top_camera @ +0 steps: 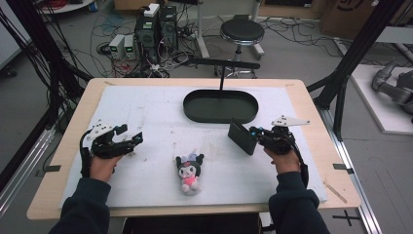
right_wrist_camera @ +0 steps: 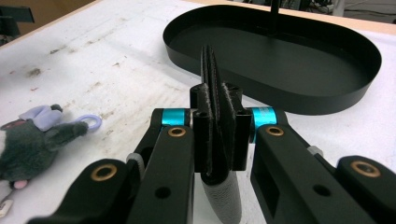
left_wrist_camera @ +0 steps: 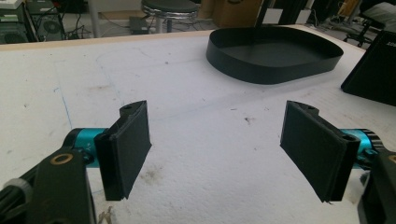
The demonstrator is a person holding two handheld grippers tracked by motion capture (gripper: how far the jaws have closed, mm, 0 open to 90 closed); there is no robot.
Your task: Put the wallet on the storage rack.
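High view: on the left, the left gripper (top_camera: pixel 130 135) is held low over the white mat (top_camera: pixel 146 112), its jaws spread wide with nothing between them. In the left gripper view, bare mat is seen between the two black pads (left_wrist_camera: pixel 133 144). Towards the middle, a small plush toy (top_camera: pixel 189 170) is seen lying on the mat near the front edge, well apart from both grippers. Behind it, a black oval tray (top_camera: pixel 220 106) is set. On the right, the right gripper (top_camera: pixel 252 134) is held with a flat black panel (top_camera: pixel 242 137) at its tip. Its jaws are pressed together, pads meeting face to face in the right gripper view.
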